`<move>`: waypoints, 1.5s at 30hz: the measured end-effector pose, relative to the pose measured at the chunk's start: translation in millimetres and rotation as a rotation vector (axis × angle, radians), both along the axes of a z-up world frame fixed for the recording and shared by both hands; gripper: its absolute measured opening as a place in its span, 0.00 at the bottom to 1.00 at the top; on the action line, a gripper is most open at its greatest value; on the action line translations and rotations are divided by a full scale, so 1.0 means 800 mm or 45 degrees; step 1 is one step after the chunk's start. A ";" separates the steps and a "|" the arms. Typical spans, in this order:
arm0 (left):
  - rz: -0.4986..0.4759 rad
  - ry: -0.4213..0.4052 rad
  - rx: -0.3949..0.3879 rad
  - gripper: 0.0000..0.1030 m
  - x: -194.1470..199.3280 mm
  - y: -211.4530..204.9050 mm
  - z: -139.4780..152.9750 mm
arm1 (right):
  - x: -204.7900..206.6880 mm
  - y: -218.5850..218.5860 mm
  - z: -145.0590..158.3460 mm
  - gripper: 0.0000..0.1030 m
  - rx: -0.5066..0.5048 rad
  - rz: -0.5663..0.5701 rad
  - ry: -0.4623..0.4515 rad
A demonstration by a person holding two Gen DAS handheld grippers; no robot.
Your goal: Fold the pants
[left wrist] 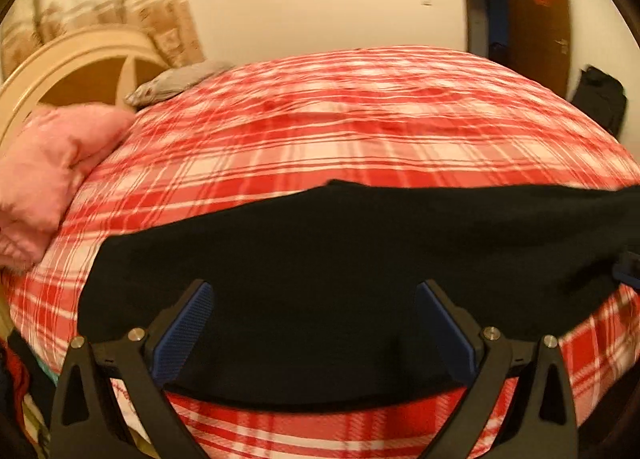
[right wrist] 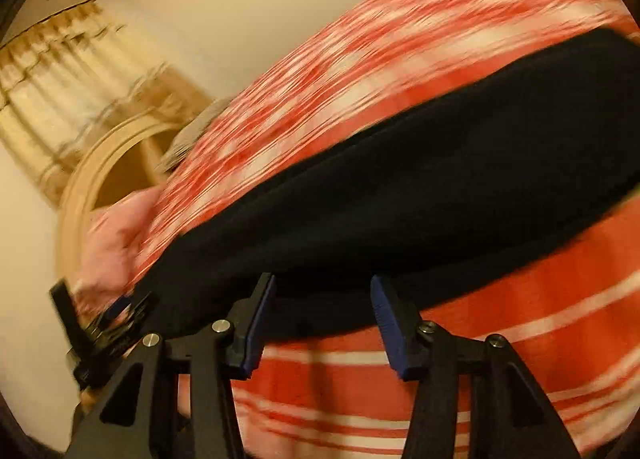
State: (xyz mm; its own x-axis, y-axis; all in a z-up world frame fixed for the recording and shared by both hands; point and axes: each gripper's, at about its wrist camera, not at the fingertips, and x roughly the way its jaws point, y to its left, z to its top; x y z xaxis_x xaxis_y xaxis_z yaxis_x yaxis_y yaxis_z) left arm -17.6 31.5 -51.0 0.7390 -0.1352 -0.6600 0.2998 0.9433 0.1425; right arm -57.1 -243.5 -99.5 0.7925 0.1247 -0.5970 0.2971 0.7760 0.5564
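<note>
Black pants (left wrist: 340,259) lie flat across the red and white plaid bed cover (left wrist: 320,131). My left gripper (left wrist: 314,291) is open, its blue pads (left wrist: 184,331) spread wide just above the pants near their left end. In the blurred right wrist view the pants (right wrist: 420,187) run as a long dark band. My right gripper (right wrist: 322,287) is open, its fingertips at the near edge of the pants, nothing between them. The left gripper (right wrist: 116,315) shows at the pants' left end.
A pink blanket (left wrist: 52,171) and a grey cloth (left wrist: 176,83) lie at the head of the bed by the cream headboard (left wrist: 72,67). A brown door (left wrist: 536,15) and a dark bag (left wrist: 600,99) stand at the far right. Curtains (right wrist: 72,91) hang behind.
</note>
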 end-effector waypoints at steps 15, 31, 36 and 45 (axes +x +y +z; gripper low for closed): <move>0.112 0.181 -0.054 1.00 0.023 0.021 -0.036 | 0.003 -0.049 -0.012 0.49 0.373 0.033 -0.273; 0.106 0.192 -0.034 1.00 0.026 0.017 -0.035 | -0.020 -0.050 -0.011 0.49 0.209 -0.211 -0.169; 0.123 0.186 -0.042 1.00 0.028 0.022 -0.035 | -0.020 -0.031 -0.012 0.49 0.109 -0.206 -0.066; 0.136 0.179 -0.040 1.00 0.027 0.028 -0.035 | -0.010 -0.066 -0.011 0.50 0.183 -0.300 -0.122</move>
State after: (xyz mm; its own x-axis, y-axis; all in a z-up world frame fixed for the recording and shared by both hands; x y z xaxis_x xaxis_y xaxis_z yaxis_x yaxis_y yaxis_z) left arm 3.6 54.2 -78.8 0.6510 -0.0830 -0.7545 0.2127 0.9741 0.0764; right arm -64.7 -296.0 -108.5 0.8615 0.0087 -0.5076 0.4004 0.6031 0.6899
